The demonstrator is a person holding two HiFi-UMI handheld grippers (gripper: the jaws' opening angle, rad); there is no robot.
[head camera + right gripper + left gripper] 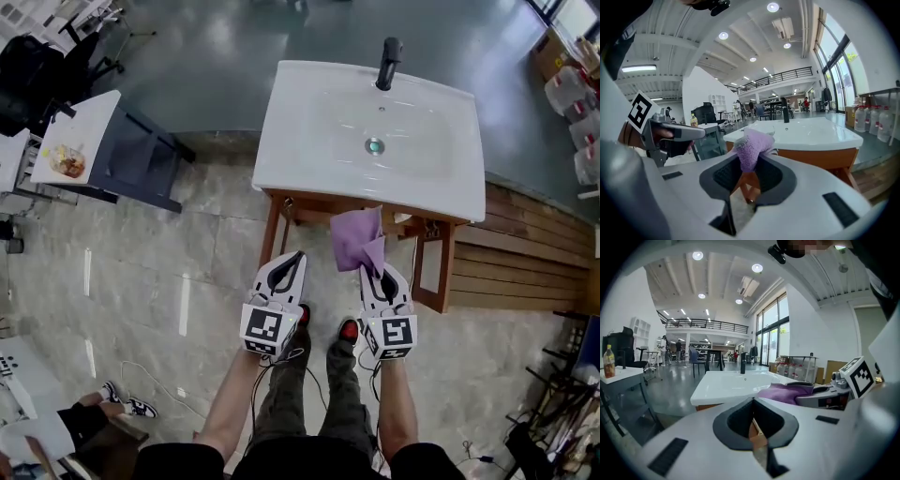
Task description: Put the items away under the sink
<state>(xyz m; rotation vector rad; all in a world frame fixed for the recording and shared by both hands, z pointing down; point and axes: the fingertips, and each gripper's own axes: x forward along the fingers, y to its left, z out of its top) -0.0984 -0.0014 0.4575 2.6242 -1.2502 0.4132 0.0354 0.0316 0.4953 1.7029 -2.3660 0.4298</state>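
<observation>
Right gripper view: cloth (752,143) pinched between right gripper (749,161) jaws, poking past tips. Left gripper (753,401) closed, empty. Sink (319,122) ahead; tiled floor (141,281).

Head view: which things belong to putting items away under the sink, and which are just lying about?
Part of the job:
purple cloth, clamped in the right gripper
left gripper, shut and empty
white sink
wooden stand beneath the sink

Just lying about:
white side table
bottle
water jugs
</observation>
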